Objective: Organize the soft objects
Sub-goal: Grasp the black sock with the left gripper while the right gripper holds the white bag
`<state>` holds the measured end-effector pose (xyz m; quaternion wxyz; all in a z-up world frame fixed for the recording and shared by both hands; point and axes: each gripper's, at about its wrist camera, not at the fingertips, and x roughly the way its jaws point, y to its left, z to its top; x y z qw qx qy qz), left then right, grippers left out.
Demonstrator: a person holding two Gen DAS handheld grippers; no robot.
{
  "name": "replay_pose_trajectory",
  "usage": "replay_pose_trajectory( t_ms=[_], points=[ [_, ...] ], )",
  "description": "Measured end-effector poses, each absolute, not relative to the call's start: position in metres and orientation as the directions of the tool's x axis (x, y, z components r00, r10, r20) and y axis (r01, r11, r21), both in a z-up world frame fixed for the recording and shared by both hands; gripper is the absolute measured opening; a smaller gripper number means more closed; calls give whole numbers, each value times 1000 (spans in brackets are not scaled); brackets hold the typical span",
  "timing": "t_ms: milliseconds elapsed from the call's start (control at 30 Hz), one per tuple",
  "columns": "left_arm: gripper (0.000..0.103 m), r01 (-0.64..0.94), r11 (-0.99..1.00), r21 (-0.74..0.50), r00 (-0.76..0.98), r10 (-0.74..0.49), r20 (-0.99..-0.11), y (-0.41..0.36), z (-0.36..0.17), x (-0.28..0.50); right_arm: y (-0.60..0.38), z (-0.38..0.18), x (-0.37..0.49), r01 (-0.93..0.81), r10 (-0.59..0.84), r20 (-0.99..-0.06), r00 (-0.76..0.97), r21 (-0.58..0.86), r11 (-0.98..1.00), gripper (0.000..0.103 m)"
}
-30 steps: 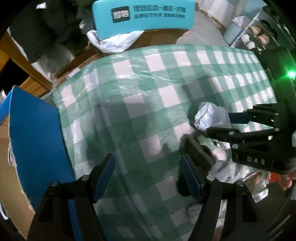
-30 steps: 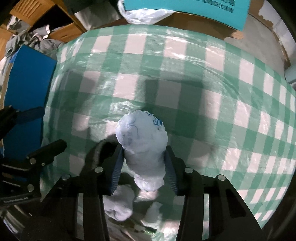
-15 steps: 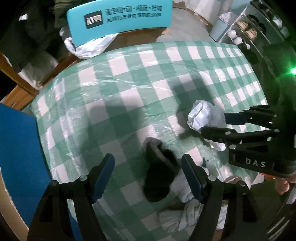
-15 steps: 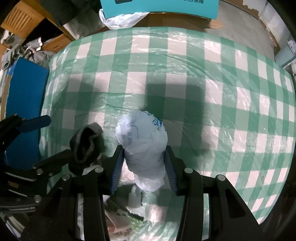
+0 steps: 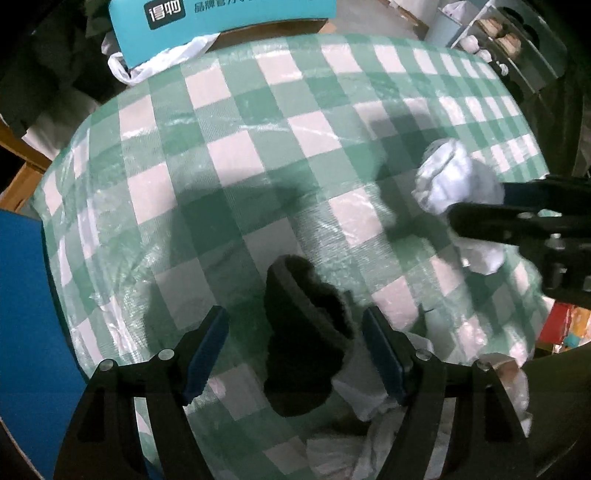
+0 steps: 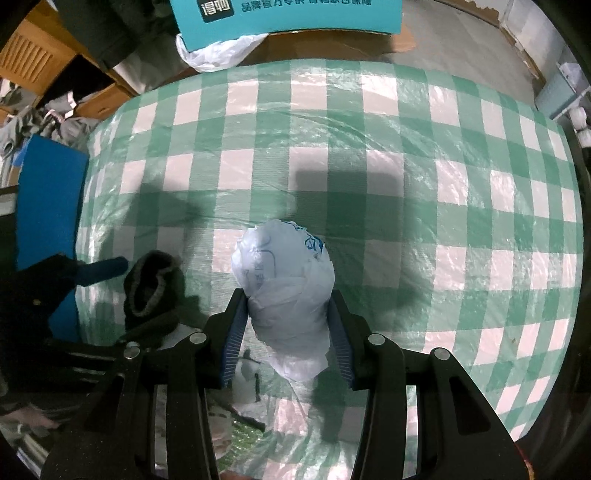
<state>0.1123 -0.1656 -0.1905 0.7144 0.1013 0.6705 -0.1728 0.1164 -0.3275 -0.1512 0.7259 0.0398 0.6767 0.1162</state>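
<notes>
A dark fuzzy sock (image 5: 303,332) lies crumpled on the green-and-white checked tablecloth (image 5: 236,155) near the front edge. My left gripper (image 5: 295,350) points down over it, open, with a blue pad on each side and a gap to the sock on both. In the right wrist view the sock (image 6: 147,288) shows between the left gripper's fingers (image 6: 105,266). My right gripper (image 6: 286,325) is shut on a white crumpled plastic bag bundle (image 6: 284,280), held above the cloth. That bundle (image 5: 450,181) also shows at the right of the left wrist view.
More white bags and wrappers (image 5: 373,402) lie heaped at the table's front edge. A blue panel (image 5: 26,314) stands off the left side. A teal box (image 6: 284,14) and a white bag (image 6: 218,48) sit beyond the far edge; shelves (image 5: 509,40) at far right.
My left gripper has come across and down, so the dark sock now lies between its open jaws instead of beside the right finger. The right gripper still holds the white bundle.
</notes>
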Motion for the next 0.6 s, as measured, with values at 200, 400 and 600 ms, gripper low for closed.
replay_pose_trajectory(
  t_ms=[200, 400, 600],
  points=[
    [68, 390, 918, -77, 73, -114, -991, -163, -190, 113, -321, -150, 118, -125, 234, -970, 59, 225, 966, 44],
    [36, 388, 917, -92, 77, -132, -988, -162, -187, 113, -312, -152, 116, -142, 227, -972, 56, 217, 966, 44],
    [32, 378, 924, -62, 115, -114, -987, -157, -179, 114, -303, -145, 113, -177, 225, -972, 74, 209, 962, 44]
  ],
)
